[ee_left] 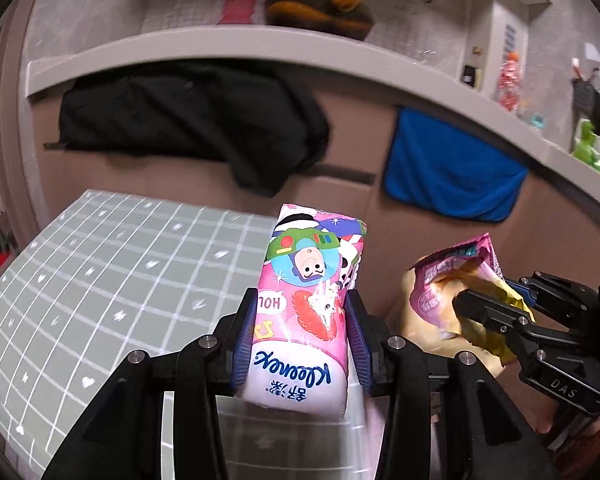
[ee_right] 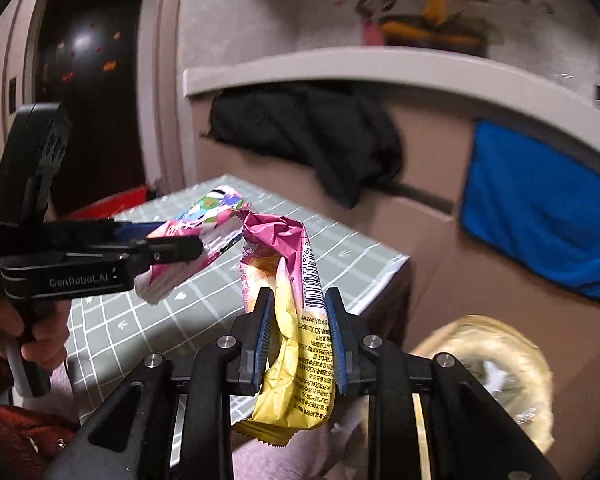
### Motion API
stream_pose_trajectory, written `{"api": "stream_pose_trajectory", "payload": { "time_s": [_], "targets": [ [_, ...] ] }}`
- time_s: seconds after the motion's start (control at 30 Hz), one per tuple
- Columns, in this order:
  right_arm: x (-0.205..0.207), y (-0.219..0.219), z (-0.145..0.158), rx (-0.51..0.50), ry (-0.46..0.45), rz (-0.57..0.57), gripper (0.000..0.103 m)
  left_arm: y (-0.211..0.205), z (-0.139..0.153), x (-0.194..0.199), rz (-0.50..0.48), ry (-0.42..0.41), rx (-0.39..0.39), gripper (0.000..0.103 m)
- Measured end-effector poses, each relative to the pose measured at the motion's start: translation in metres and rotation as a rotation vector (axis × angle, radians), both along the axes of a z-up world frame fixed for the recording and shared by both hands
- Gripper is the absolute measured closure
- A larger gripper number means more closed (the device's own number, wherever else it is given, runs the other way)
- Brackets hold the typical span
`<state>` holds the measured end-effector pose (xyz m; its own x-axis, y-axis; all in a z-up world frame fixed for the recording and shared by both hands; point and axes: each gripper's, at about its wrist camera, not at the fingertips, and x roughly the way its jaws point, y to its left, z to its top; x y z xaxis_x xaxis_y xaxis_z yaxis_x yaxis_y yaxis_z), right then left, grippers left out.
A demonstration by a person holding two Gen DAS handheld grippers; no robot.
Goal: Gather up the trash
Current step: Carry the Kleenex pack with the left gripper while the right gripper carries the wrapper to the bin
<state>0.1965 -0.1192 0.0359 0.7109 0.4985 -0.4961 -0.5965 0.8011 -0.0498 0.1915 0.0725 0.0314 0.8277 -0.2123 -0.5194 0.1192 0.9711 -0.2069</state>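
Both sets of fingers are full right now. The left gripper (ee_left: 302, 336) has its blue pads clamped on the sides of a pink tissue pack (ee_left: 312, 300), gripped around the lower half so the printed end sticks up and forward. The right gripper (ee_right: 298, 336) is pinched much narrower on a crumpled snack wrapper (ee_right: 296, 320), pink up top and yellow below, with the loose tail dangling under the fingers. Makes sense to me: the pack is puffy, so it gets a wide squeeze, while the wrapper is flat film, so the fingers nearly meet.

Both items are up in the air, clear of the green gridded surface (ee_left: 112, 280), not touching it. Off to the right and lower there's a bin with a yellowish liner (ee_right: 496, 368), blurry but seemingly open. My guess is that's where both pieces are headed, wrapper first since it's closer.
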Motion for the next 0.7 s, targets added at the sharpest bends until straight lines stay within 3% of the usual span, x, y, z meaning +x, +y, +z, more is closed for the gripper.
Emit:
{"api": "stream_pose_trajectory", "payload": {
  "time_s": [0.33, 0.57, 0.7],
  "targets": [
    [-0.026, -0.102, 0.053, 0.101, -0.139, -0.247, 0.079, -0.098, 0.067, -0.011, -0.137, -0.189, 0.014, 0.060],
    [-0.034, -0.165, 0.066, 0.154, -0.188, -0.399, 0.079, -0.153, 0.077, -0.002, -0.224, -0.223, -0.030, 0.060],
    [-0.030, -0.188, 0.062, 0.183, -0.183, -0.459, 0.079, -0.177, 0.067, 0.012, -0.243, -0.188, -0.043, 0.060]
  ]
}}
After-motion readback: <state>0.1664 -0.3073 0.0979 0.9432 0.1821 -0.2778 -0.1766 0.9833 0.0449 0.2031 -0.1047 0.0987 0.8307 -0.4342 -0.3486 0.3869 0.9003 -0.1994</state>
